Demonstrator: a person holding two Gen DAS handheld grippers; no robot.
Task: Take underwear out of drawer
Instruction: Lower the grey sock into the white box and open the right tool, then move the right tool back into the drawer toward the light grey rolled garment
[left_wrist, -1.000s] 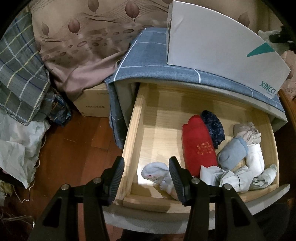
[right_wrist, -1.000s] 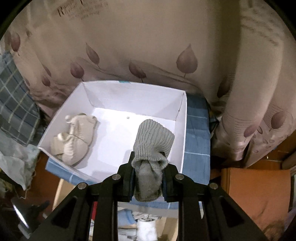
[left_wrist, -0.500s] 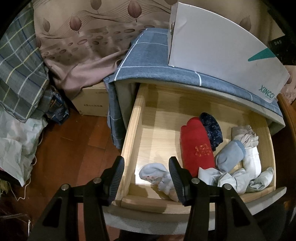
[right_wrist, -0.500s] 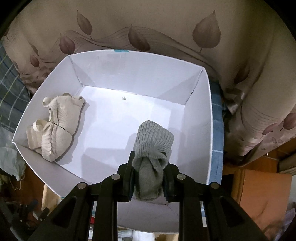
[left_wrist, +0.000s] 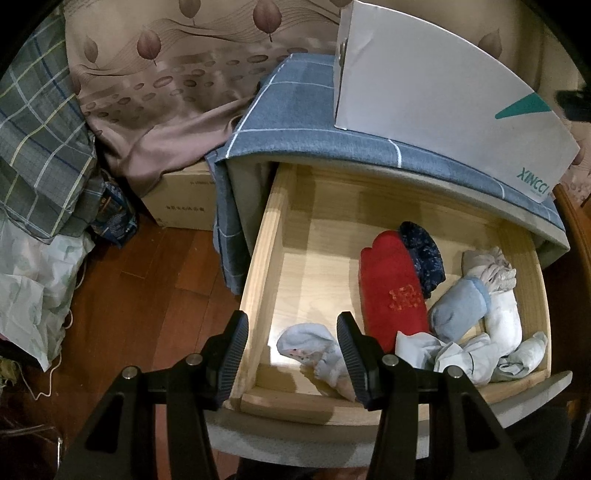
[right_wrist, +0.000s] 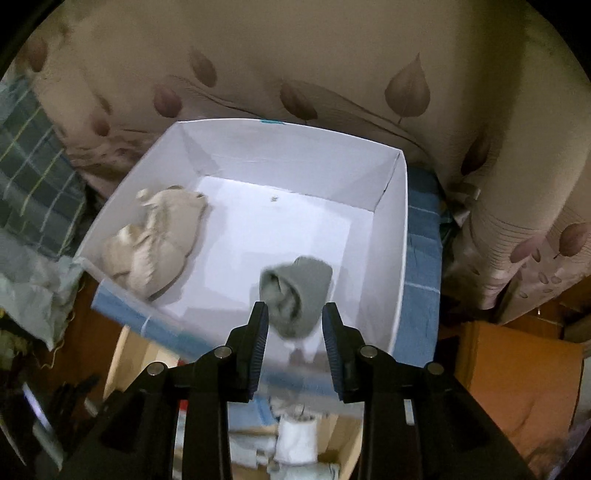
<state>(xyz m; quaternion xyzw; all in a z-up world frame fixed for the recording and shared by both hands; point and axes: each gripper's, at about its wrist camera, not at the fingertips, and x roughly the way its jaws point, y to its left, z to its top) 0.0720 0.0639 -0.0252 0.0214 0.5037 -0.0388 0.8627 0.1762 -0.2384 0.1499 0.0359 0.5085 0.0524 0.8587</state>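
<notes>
The wooden drawer (left_wrist: 291, 236) stands pulled out. It holds a red roll (left_wrist: 393, 291), a dark blue roll (left_wrist: 424, 251), a light blue roll (left_wrist: 458, 310) and several white pieces (left_wrist: 469, 354). A pale bundle (left_wrist: 314, 347) lies at its front left, between the fingers of my open left gripper (left_wrist: 291, 343), which hovers above it. My right gripper (right_wrist: 291, 325) is open over the white box (right_wrist: 388, 266). A grey rolled piece (right_wrist: 299, 291) lies free in the box just beyond its fingertips. A beige piece (right_wrist: 155, 243) lies in the box's left side.
The white box (left_wrist: 443, 85) sits on the blue checked cloth (left_wrist: 295, 118) covering the cabinet top. A cardboard box (left_wrist: 181, 199) and piled fabrics (left_wrist: 37, 147) lie on the wooden floor to the left. A leaf-patterned curtain (right_wrist: 332, 66) hangs behind.
My right gripper opened and let go of the grey rolled piece, which dropped into the white box. The right gripper drew back slightly. The left gripper has barely shifted.
</notes>
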